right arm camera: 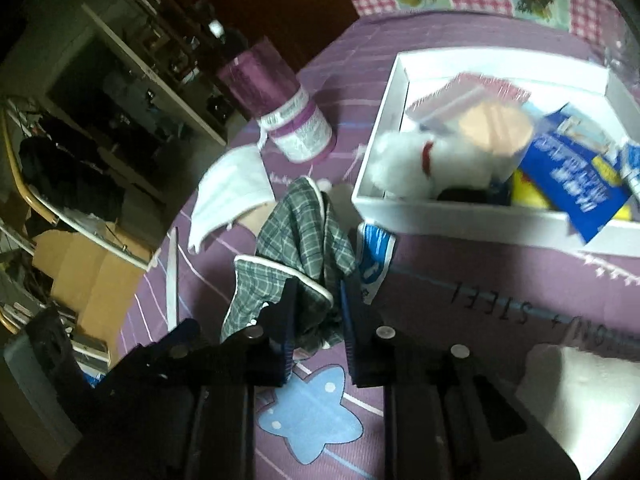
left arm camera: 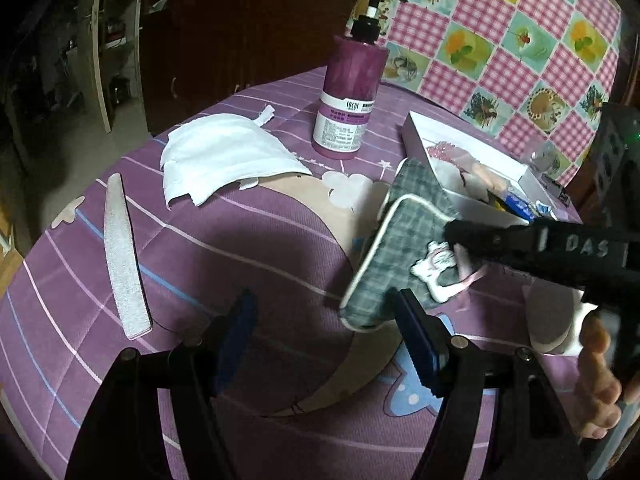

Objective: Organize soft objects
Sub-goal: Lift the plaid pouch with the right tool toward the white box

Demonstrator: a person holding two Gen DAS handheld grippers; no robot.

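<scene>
Pouch (right arm camera: pixel 296 248) pinched in right gripper (right arm camera: pixel 316 312) fingers — lifted for box (right arm camera: pixel 400 208); left gripper (left arm camera: pixel 324 320) fingers wide, empty, w/ nothing to hold yet.

The right gripper (right arm camera: pixel 316 312) is angled down, jaws pinched on plaid cloth (right arm camera: pixel 304 240). The left gripper (left arm camera: pixel 324 316) hangs with jaws wide apart, nothing between them.

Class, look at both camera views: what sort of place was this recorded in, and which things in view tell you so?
Most likely a bedroom at home. The work surface is a purple cartoon-print bedsheet, a patchwork quilt lies behind it, and a pump bottle and a white box holding a plush toy sit on top.
</scene>
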